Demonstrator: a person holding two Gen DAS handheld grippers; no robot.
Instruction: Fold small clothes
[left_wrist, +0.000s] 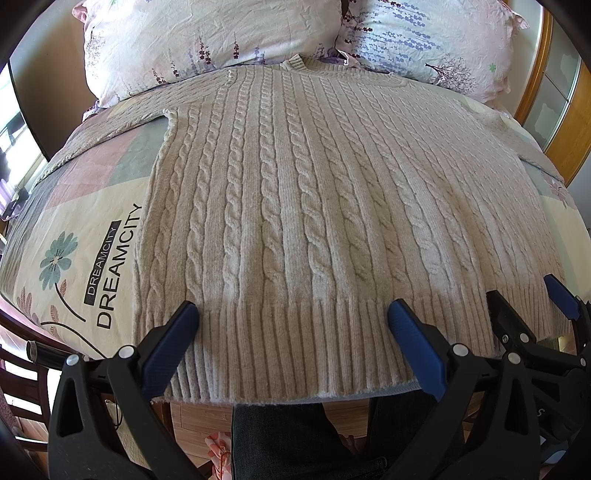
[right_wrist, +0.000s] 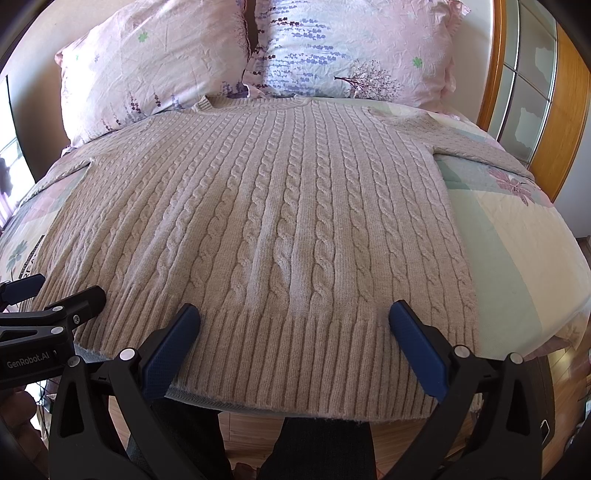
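A beige cable-knit sweater (left_wrist: 295, 192) lies flat on the bed, collar toward the pillows, sleeves spread to both sides; it also shows in the right wrist view (right_wrist: 273, 221). Its ribbed hem (left_wrist: 288, 354) hangs at the near bed edge. My left gripper (left_wrist: 293, 314) is open, its blue pads over the left part of the hem. My right gripper (right_wrist: 295, 314) is open over the right part of the hem (right_wrist: 295, 365). Each gripper also shows in the other's view: the right one (left_wrist: 532, 295) and the left one (right_wrist: 66, 288). Neither holds anything.
Two floral pillows (left_wrist: 207, 37) (right_wrist: 354, 48) lie at the head of the bed. A patterned quilt (left_wrist: 74, 229) with "DREAMCITY" print covers the bed. A wooden-framed door (right_wrist: 535, 92) stands right. My dark trousers (left_wrist: 288, 443) and wood floor are below the bed edge.
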